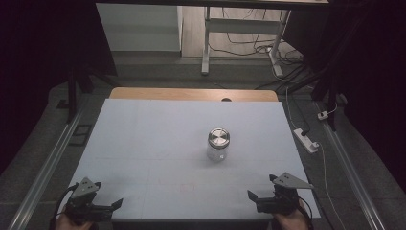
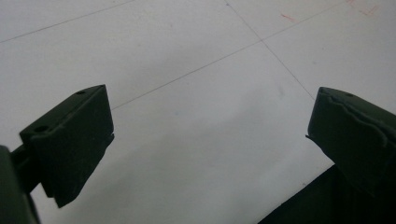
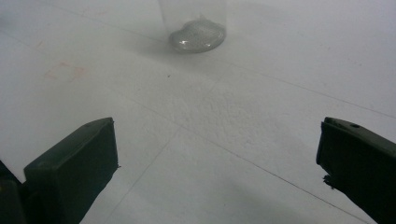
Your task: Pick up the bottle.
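A clear glass jar [image 1: 218, 143] with a silver metal lid stands upright just right of the middle of the white table top [image 1: 143, 129]. In the right gripper view the jar's lower part [image 3: 196, 28] shows at the top, well ahead of the jaws. My left gripper [image 1: 112, 206] rests at the near left corner, jaws wide apart over bare white surface [image 2: 210, 112]. My right gripper [image 1: 253, 200] sits at the near right edge, also open [image 3: 217, 135], with nothing between its jaws. Both are far from the jar.
A wooden strip [image 1: 191, 94] borders the table's far edge. A white power strip [image 1: 306, 140] and cables lie on the grey floor to the right. White desk legs [image 1: 206, 43] stand behind. Metal rails [image 1: 43, 172] run along both sides. Faint red marks [image 3: 63, 70] are on the surface.
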Demonstrator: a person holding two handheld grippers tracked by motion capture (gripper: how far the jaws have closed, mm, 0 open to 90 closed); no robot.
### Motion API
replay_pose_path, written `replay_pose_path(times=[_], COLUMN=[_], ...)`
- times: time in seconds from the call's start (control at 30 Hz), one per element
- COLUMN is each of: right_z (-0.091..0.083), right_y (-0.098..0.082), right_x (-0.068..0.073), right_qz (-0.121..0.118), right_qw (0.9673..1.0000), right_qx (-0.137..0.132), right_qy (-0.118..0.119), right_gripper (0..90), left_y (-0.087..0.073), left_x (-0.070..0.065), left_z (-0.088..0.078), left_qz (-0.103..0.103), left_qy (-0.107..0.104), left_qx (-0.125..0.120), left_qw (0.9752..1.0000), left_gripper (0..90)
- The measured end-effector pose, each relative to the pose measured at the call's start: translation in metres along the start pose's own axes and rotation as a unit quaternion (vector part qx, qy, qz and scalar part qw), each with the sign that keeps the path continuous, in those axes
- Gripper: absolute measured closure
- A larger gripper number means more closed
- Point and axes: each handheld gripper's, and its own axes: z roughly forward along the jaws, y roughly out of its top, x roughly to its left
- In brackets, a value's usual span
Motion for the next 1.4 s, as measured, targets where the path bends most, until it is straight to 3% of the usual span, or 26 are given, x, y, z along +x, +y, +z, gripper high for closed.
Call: replay_pose_path(times=[0.8, 1.4], right_z=[0.003, 0.011], right_y=[0.002, 0.016], right_x=[0.001, 0.008], right_qz=[-0.007, -0.043], right_qw=[0.9998, 0.9987], right_qx=[0.016, 0.0], right_qy=[0.011, 0.029], right_gripper=[0.0, 0.0], left_y=[0.0, 0.001], left_x=[0.001, 0.001], left_z=[0.001, 0.001], left_qz=[0.001, -0.002], left_qy=[-0.006, -0.007], left_qx=[0.005, -0.001], left_qw=[1.0, 1.0], left_gripper=[1.0, 0.0])
